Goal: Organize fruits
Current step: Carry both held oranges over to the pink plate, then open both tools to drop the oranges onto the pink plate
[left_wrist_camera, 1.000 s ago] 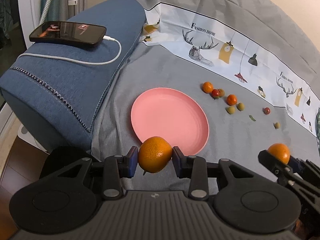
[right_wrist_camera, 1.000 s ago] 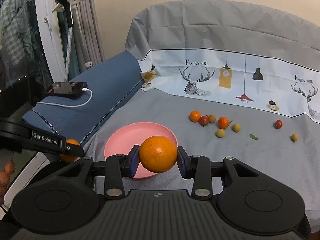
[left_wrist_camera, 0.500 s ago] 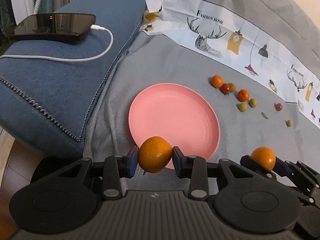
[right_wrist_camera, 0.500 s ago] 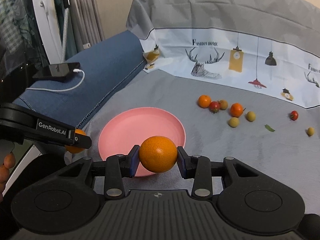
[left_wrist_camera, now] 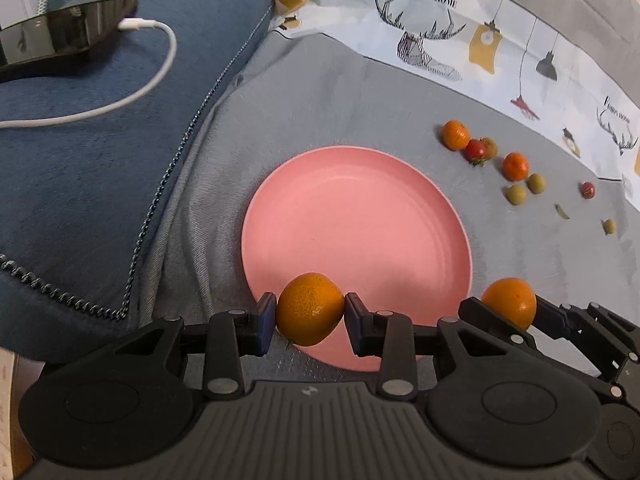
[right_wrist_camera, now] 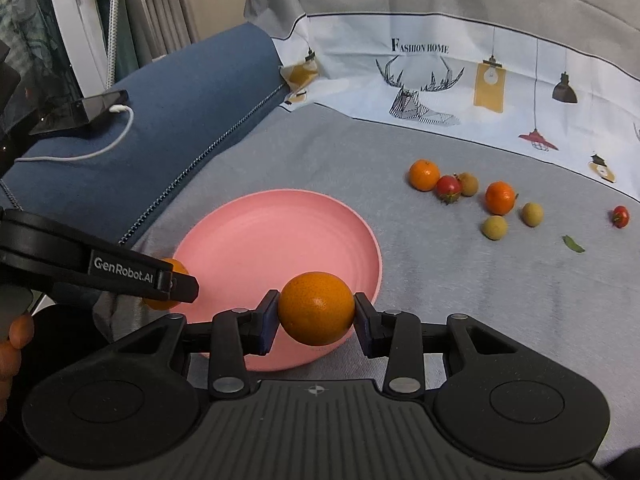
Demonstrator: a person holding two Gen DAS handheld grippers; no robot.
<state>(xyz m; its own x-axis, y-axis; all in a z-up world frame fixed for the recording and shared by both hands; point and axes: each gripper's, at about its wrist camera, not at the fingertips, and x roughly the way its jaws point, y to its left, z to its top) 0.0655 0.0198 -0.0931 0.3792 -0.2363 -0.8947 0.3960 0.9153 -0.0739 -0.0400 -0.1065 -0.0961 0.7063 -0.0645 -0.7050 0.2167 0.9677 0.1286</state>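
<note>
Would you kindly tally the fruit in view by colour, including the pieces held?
Orange: 4 (left tool's orange, right tool's orange, two on the cloth)
Red: 2
Yellow-green: 4
Total: 10

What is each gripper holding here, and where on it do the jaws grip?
Left gripper and right gripper each hold an orange, clamped across its sides.

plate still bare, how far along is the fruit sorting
Nothing is done yet: the pink plate holds no fruit. In hand: the left gripper grips one orange and the right gripper another, both near the plate's rim. Left: the small fruits loose on the grey cloth.
</note>
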